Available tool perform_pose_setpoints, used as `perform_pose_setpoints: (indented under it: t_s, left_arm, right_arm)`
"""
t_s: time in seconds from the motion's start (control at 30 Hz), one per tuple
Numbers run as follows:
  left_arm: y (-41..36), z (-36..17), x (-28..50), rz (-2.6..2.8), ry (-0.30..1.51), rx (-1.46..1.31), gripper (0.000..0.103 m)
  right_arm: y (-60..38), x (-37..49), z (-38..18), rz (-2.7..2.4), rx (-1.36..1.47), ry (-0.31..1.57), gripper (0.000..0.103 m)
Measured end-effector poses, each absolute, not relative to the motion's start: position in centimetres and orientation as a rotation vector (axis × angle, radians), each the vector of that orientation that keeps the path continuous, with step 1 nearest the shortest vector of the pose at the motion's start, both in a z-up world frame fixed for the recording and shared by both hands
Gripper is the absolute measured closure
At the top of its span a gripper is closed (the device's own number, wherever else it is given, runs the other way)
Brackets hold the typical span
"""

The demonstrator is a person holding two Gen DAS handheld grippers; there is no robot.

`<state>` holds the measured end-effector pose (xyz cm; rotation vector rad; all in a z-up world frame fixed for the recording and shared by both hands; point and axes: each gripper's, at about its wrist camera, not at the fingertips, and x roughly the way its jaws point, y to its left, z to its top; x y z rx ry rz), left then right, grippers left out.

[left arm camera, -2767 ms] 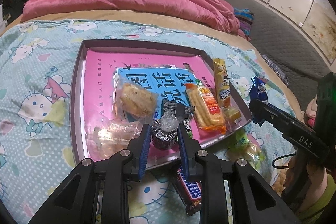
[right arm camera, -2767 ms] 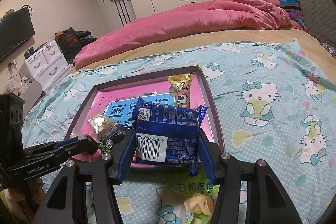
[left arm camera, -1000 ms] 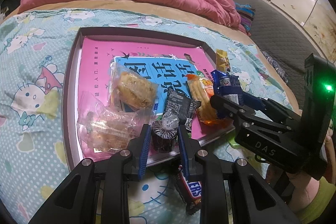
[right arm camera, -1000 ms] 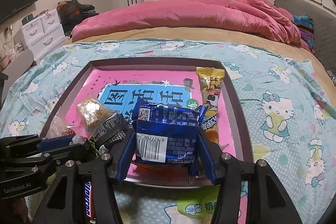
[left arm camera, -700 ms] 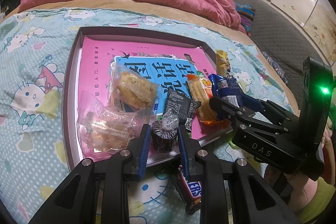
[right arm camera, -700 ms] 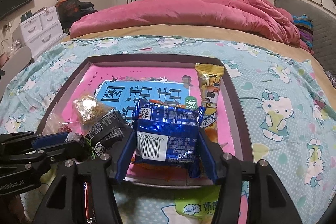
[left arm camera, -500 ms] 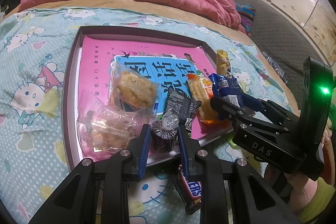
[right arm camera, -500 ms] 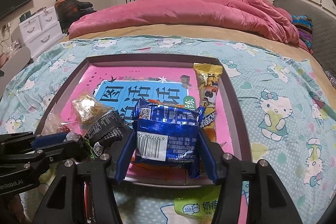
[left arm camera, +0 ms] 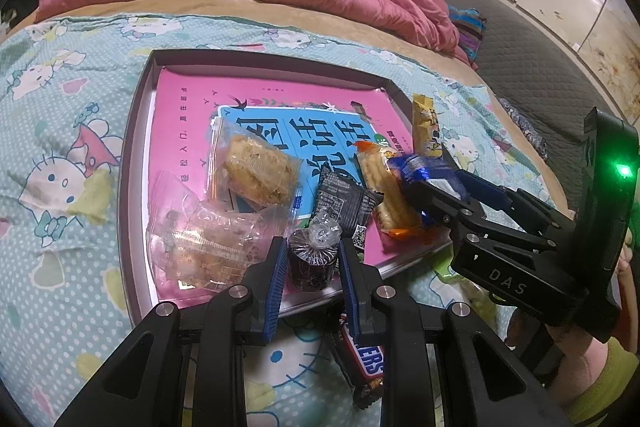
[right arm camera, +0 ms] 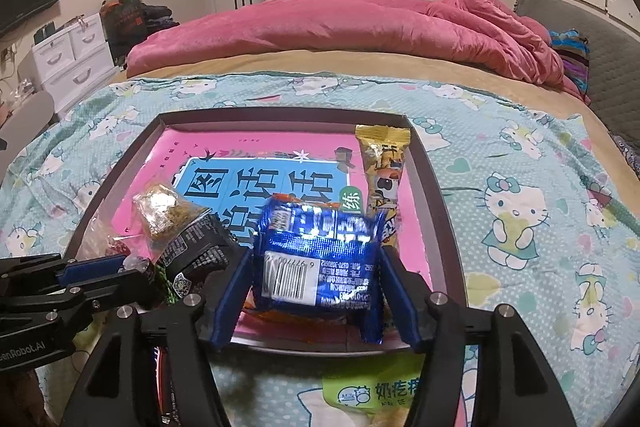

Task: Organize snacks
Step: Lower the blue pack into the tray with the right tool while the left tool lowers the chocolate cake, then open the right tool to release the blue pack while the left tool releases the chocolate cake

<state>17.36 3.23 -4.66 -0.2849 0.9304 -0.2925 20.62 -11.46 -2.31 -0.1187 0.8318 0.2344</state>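
A dark round cake in clear wrap (left arm camera: pixel 311 263) sits over the tray's near rim, and my left gripper (left arm camera: pixel 310 247) is shut on it. The tray (left arm camera: pixel 136 163) lies on the bed and has a pink and blue book for a floor. A blue foil packet (right arm camera: pixel 316 227) stands between the fingers of my right gripper (right arm camera: pixel 315 261), whose jaws are opening. Narrow gaps show on both sides of the packet, which rests on an orange cracker packet (left arm camera: pixel 384 195) at the tray's near right. In the left wrist view the right gripper (left arm camera: pixel 436 187) reaches in from the right.
In the tray lie a yellow bar (right arm camera: pixel 384 171), a black packet (left arm camera: pixel 344 203), a clear-wrapped pastry (left arm camera: pixel 256 167) and clear packets (left arm camera: pixel 196 239). A Snickers bar (left arm camera: pixel 362 359) and a green milk-snack pack (right arm camera: pixel 372 393) lie on the sheet before the tray. A pink blanket (right arm camera: pixel 340 27) is heaped behind.
The right jaws have widened and the blue packet has sagged lower between them, onto the orange packet. The left gripper and its cake have not moved.
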Motion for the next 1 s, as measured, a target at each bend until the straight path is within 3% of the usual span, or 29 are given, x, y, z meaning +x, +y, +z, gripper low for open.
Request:
perform_pose_setpoints:
  t_s: [0.37,0.5,1.0]
  left_arm:
    - [3.0,-4.5,17.2,-0.284,0.917,-0.274,0.074]
    - [3.1,-4.1,17.0,-0.285,0.902,-0.281,0.063]
    - [3.6,-3.0,16.5,-0.271,0.863,-0.287,0.048]
  right_arm:
    - [-11.6,20.1,-1.3,0.244,-0.107,0.806,0.039]
    - [-11.6,19.8,-1.1,0.25,-0.104,0.802,0.039]
    - [-12.0,19.1,-0.2,0.245,-0.083,0.78,0.035]
